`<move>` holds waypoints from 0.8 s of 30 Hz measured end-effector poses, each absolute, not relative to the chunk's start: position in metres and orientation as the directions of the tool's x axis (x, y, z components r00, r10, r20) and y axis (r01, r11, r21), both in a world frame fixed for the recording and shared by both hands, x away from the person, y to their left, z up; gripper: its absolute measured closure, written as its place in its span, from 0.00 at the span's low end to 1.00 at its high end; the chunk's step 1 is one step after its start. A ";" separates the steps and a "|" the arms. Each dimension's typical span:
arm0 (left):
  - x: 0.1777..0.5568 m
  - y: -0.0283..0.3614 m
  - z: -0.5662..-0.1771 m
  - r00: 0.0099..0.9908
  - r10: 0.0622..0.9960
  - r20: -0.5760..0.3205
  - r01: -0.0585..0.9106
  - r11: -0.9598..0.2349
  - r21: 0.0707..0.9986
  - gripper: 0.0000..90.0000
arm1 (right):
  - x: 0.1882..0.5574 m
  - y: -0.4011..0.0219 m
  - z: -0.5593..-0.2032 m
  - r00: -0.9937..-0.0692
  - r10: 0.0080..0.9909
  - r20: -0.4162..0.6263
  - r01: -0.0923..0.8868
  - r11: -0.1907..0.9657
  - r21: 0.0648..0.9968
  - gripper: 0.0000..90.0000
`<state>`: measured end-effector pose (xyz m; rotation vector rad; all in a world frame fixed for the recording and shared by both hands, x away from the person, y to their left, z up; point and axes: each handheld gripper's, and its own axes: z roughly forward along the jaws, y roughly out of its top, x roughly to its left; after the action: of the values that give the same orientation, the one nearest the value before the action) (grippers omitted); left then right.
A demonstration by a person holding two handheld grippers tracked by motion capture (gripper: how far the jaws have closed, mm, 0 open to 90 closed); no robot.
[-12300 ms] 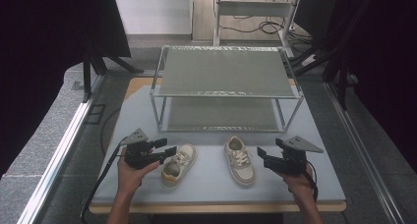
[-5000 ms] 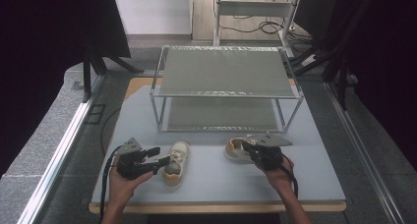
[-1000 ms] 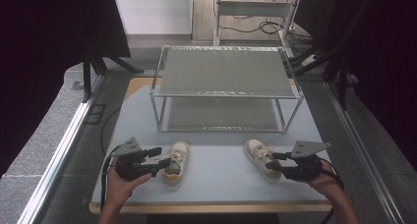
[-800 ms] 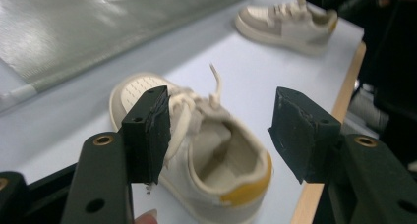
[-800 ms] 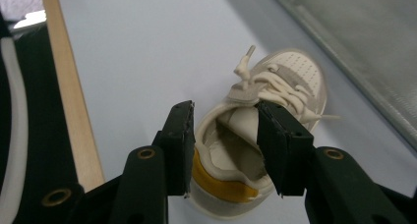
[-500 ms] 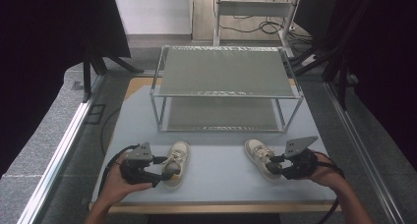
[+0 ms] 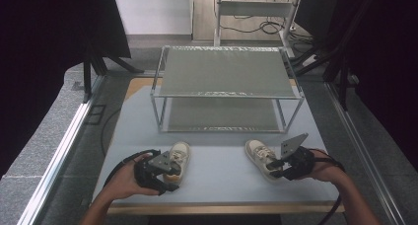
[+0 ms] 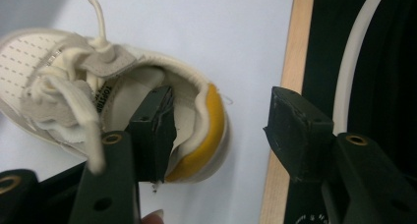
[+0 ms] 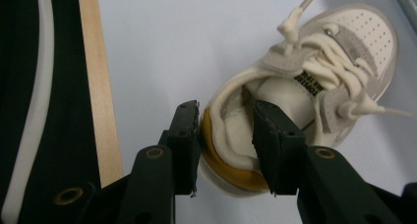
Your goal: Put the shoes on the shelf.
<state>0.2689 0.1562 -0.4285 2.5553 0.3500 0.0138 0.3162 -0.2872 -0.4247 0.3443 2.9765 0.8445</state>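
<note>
The left gripper (image 8: 219,130) is closing, jaws wide, one inside the left shoe (image 8: 98,101) opening, heel collar between them, ungripped. The right gripper (image 9: 223,140) is closing, straddling the right shoe's (image 9: 314,81) heel.

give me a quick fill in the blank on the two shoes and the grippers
1. Each shoe has a ____ patch at its heel.
2. One jaw of the left gripper sits ____ the shoe's opening.
3. The right gripper straddles the ____ of the other shoe.
4. Behind both shoes stands a metal ____.

Missing words: yellow; inside; heel; rack
</note>
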 end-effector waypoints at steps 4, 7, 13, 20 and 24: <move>0.275 0.152 -0.431 0.973 0.223 -0.063 0.225 -0.840 0.494 0.60 | 0.317 -0.286 -0.428 -0.976 0.214 0.040 0.203 0.827 0.525 0.70; 0.281 0.144 -0.433 0.978 0.194 -0.074 0.207 -0.875 0.438 0.64 | 0.320 -0.283 -0.430 -0.981 0.185 0.051 0.185 0.842 0.506 0.71; 0.288 0.130 -0.443 0.981 0.164 -0.101 0.189 -0.914 0.358 0.71 | 0.330 -0.281 -0.431 -0.984 0.135 0.112 0.173 0.856 0.488 0.74; 0.295 0.131 -0.443 0.975 0.155 -0.161 0.204 -0.911 0.359 0.74 | 0.334 -0.268 -0.431 -0.994 0.032 0.105 0.073 0.909 0.410 0.76; 0.296 0.131 -0.443 0.973 0.156 -0.168 0.208 -0.910 0.359 0.74 | 0.334 -0.259 -0.437 -0.993 -0.018 0.114 0.023 0.937 0.348 0.79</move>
<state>0.2957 0.1313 -0.4428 2.7383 0.2625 -0.1908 0.3341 -0.2593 -0.4367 0.0045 3.2053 0.5789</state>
